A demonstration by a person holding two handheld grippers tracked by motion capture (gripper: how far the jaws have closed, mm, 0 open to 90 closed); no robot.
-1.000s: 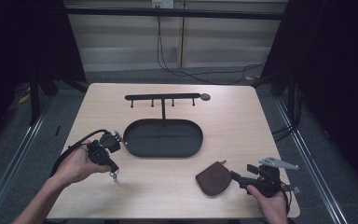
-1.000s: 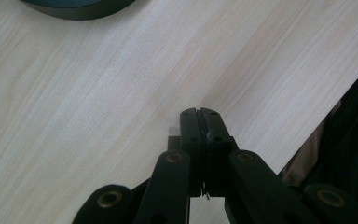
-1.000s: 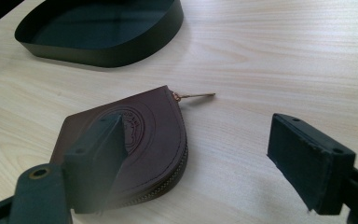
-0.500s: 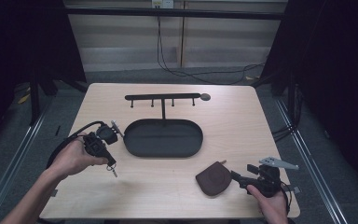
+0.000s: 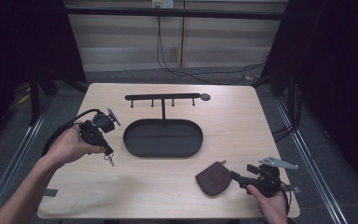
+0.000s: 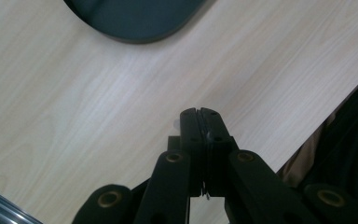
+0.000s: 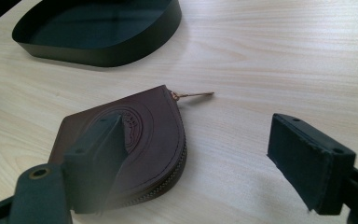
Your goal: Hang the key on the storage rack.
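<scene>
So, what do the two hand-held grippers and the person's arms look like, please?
Both are black. The left hand-held gripper trails a black cable in a loop. The right hand-held gripper carries a grey three-cornered plate on top. Brass-coloured rivets mark the jaw linkages in both gripper views. The forearms are bare; no sleeves are visible.

The left gripper (image 5: 107, 153) — small keys dangling from its fingers — has drifted leftward, away from the tray (image 5: 163, 138).

Wooden table (image 5: 214, 119): black tray (image 5: 163, 138), hook rack (image 5: 162, 98), brown, perhaps leather pouch (image 5: 213, 178)
</scene>
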